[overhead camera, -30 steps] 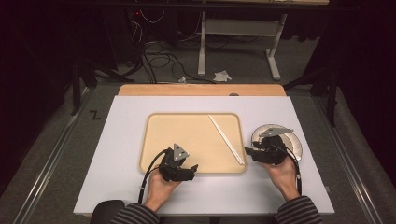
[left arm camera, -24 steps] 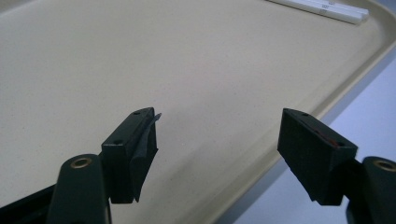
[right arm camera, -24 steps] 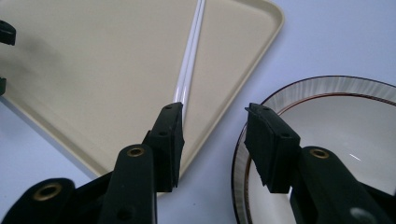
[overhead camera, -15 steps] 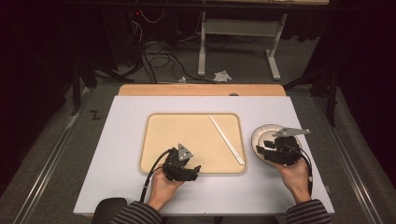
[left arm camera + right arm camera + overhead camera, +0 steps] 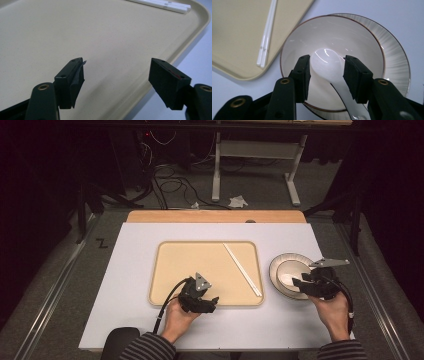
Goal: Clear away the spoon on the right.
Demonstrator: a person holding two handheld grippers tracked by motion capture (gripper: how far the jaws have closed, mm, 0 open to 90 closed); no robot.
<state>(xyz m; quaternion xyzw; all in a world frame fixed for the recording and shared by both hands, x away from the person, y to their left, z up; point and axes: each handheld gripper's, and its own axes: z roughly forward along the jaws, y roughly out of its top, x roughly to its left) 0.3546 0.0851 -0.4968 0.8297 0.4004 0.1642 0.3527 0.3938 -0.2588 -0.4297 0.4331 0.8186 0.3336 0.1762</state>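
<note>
A white spoon (image 5: 324, 62) lies with its scoop inside a white bowl (image 5: 352, 32) that stands on a ribbed plate (image 5: 394, 50), right of the tan tray (image 5: 205, 265). My right gripper (image 5: 327, 72) reaches over the bowl (image 5: 292, 269) from the plate's near right. Its jaws have just been opening a little, and the spoon's scoop still sits between them, touching both pads. My left gripper (image 5: 116, 75) hovers open over the tray's near right part (image 5: 75, 30) with nothing between its jaws. White chopsticks (image 5: 242, 269) lie slantwise on the tray's right side.
The tray sits mid-table on a white surface (image 5: 125, 285), with a wooden strip (image 5: 215, 216) along the far edge. Beyond the table are cables and a table frame (image 5: 250, 150) on the dark floor.
My right hand has moved rightward, from over the plate's left edge to its near right side. The left hand has stayed where it was.
</note>
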